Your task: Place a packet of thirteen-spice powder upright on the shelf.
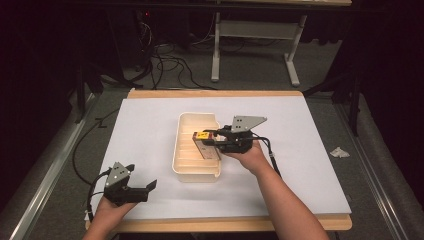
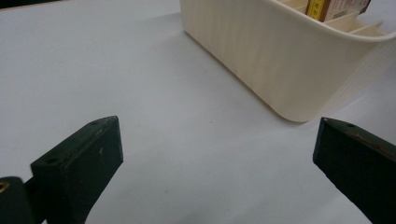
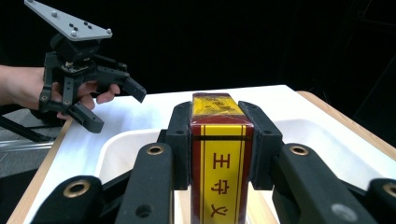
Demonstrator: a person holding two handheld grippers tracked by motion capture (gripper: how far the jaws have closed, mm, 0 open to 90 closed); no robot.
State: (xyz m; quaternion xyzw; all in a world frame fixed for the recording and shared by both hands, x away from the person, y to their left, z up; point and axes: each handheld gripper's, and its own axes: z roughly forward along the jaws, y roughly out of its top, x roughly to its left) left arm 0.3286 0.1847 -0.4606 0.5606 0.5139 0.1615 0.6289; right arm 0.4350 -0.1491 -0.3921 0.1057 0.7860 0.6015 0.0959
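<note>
Box gripped over the tray by the right hand-held gripper

The red-and-yellow box (image 3: 219,163) is clamped between the pads of the right hand-held gripper (image 1: 216,140), its jaws closed against the box's two sides; the box hangs tilted above the ribbed inside of the cream tray (image 1: 186,172), which sits mid-way across the white tabletop (image 1: 145,130). The left hand-held gripper (image 1: 142,189) rests at the tabletop's near left corner, well apart from the tray, its jaws spread wide with nothing between them. In the left gripper view the tray's corner lies ahead between the two jaws, with the box's top just past the rim.
</note>
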